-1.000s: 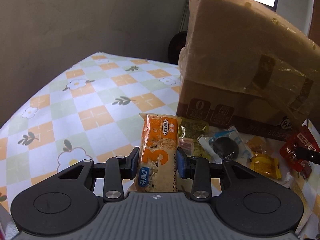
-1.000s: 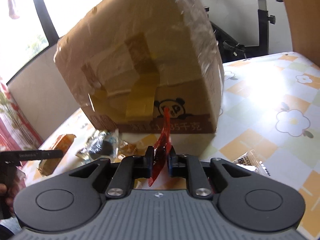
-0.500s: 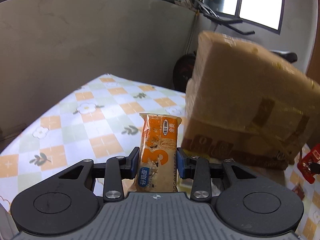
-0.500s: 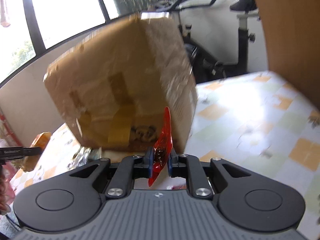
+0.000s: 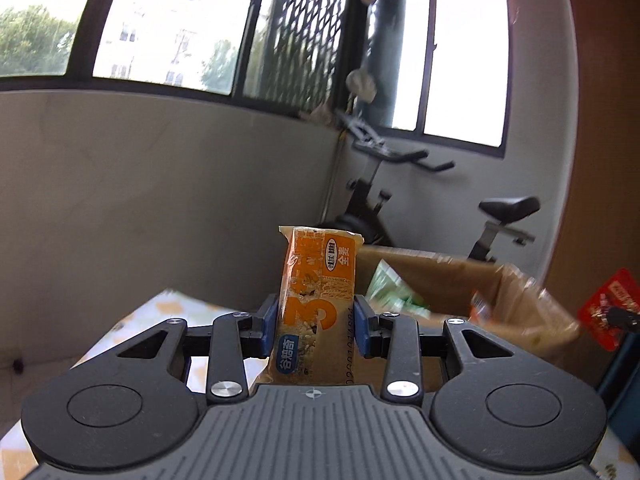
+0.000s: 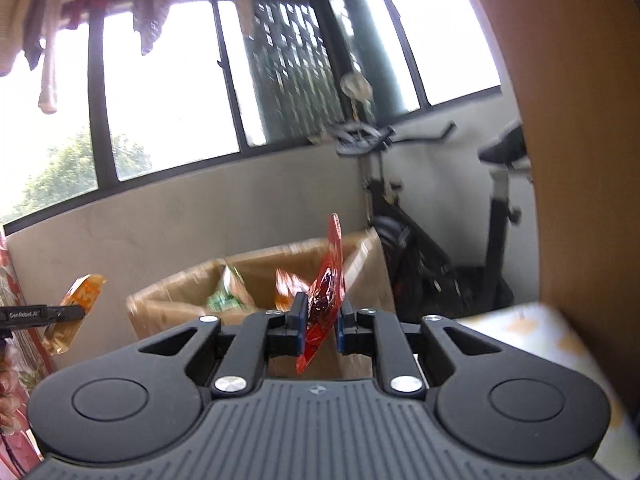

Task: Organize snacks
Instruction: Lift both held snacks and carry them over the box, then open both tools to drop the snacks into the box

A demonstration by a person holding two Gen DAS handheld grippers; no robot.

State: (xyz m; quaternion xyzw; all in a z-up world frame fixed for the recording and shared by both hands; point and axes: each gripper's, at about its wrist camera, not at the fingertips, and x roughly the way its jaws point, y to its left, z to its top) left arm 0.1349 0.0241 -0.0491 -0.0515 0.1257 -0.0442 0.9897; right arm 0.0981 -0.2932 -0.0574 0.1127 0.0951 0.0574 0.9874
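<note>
Clamping an upright orange rectangular snack bar wrapper [image 5: 316,308] between its blue pads, the left gripper [image 5: 316,322] hangs before the open brown cardboard box [image 5: 516,300], while the right gripper [image 6: 319,320] pinches a thin red plastic snack packet [image 6: 326,300] edge-on above that box's rim.

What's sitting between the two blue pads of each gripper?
In the left wrist view, the left gripper clamps an upright orange snack bar. In the right wrist view, the right gripper pinches a thin red snack packet edge-on.
</note>
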